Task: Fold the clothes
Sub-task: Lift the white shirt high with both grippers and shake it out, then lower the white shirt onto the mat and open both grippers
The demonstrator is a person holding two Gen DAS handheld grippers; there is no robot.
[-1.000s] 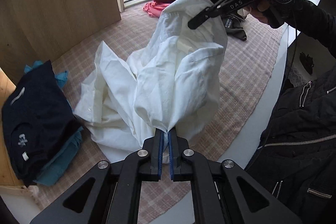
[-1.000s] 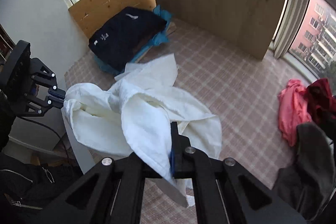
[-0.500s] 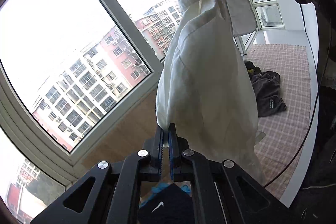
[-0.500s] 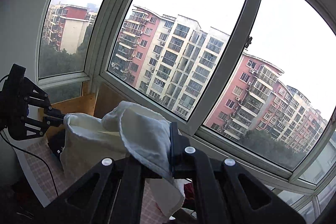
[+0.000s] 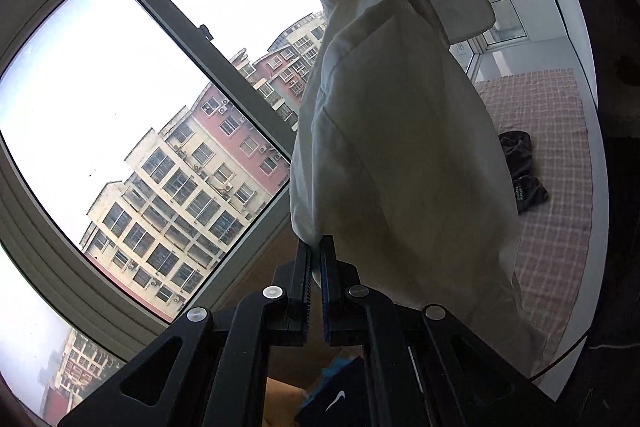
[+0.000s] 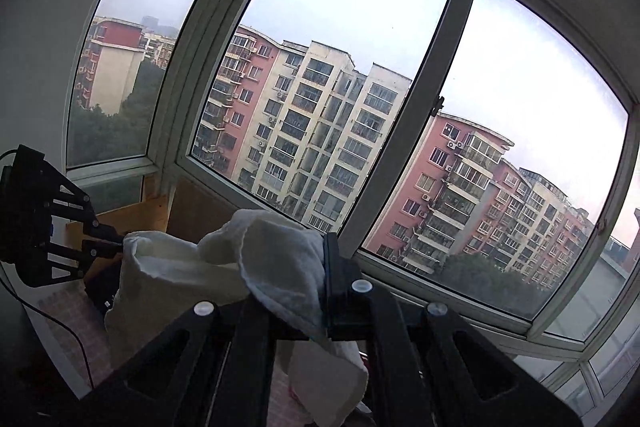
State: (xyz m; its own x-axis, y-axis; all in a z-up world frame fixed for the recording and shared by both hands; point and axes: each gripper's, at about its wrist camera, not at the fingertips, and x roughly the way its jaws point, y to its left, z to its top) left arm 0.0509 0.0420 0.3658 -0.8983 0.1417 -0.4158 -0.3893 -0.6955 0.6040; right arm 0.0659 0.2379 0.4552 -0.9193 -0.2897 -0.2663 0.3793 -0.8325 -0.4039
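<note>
- The white shirt (image 5: 392, 155) hangs in the air between the two hand-held grippers, clear of the checked cloth (image 5: 560, 163) that covers the surface below.
- The left gripper (image 5: 316, 255) is clamped on a bunched edge of the fabric, its jaws nearly together with cloth between them.
- The right gripper (image 6: 324, 267) is likewise closed on fabric, which drapes over its left finger and down past the frame; in the left wrist view it shows only as a black finger at the top edge, above and beyond the left gripper.
- The garment's long axis runs steeply upward from the left gripper to the right one, with the loose body falling to the right of that line, so the right end is the higher and neither grip has slack to spare.
- A dark garment (image 5: 520, 175) lies on the checked cloth, well apart from the shirt.
- Compared with a second ago, the shirt has been lifted off the cloth, where most of it lay heaped, and both cameras now tilt up at the window (image 6: 360, 67) instead of looking down at the surface.
- Since half a second ago the grips look unchanged; the cloth hangs a little straighter.
</note>
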